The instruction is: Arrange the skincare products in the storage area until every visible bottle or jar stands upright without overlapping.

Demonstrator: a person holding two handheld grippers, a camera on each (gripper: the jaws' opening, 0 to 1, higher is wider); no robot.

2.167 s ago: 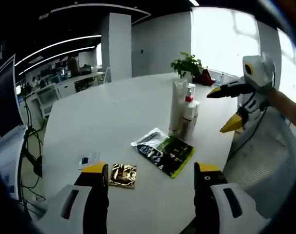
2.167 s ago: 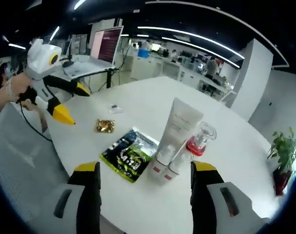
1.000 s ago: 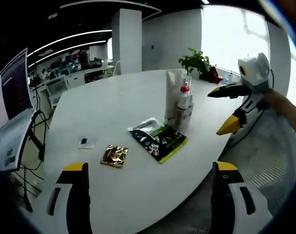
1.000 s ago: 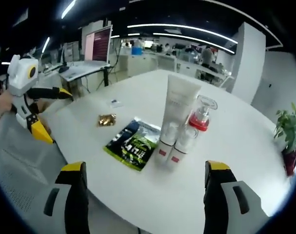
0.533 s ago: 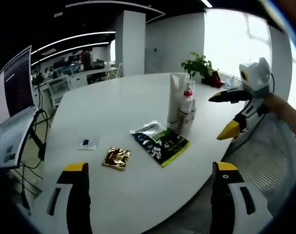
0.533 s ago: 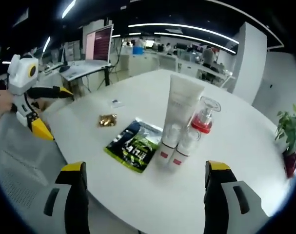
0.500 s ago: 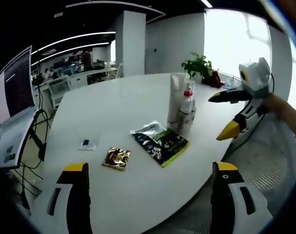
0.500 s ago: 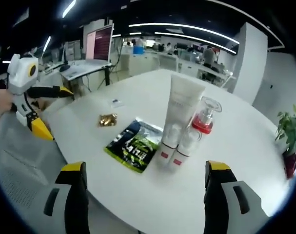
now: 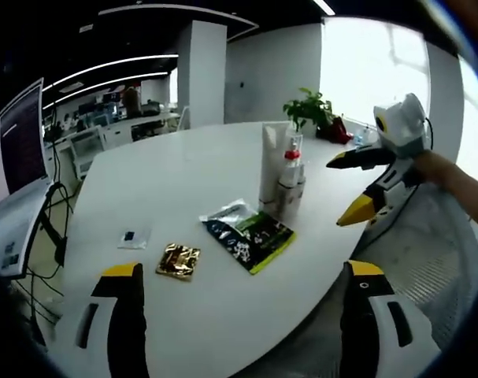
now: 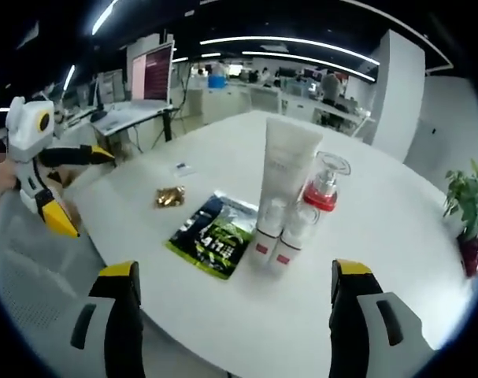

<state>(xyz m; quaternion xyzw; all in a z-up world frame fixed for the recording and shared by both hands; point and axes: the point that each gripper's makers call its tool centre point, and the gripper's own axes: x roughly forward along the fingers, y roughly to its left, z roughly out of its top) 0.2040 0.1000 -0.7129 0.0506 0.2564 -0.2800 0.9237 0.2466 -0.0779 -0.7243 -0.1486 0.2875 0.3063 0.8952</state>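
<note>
The left gripper [image 9: 237,303] was wide open and held nothing; its two yellow-tipped jaws stood far apart above the near edge of the white table [image 9: 176,165]. The right gripper [image 10: 232,303] was wide open too and empty, also above the table's edge. Each gripper appeared in the other's view, off the table's side, with its jaws spread.

Just beyond the left gripper a small gold sachet [image 9: 179,261] lay flat on the table, and near it a small clear packet [image 9: 133,236] with a dark square inside. Farther on lay a dark and green foil pouch [image 9: 249,235], flat, with one corner close to the group of skincare products.

The products stood upright together near the middle of the table. The tall white tube [image 10: 283,175] stood on its cap. Two small white bottles [image 10: 277,238] with red labels stood in front of it, side by side and touching. A pump bottle [image 10: 324,186] with a red collar and clear top stood just behind them, beside the tube. What was inside these containers could not be seen.

A potted plant [image 10: 464,216] stood at the far edge of the table, well apart from the products.
</note>
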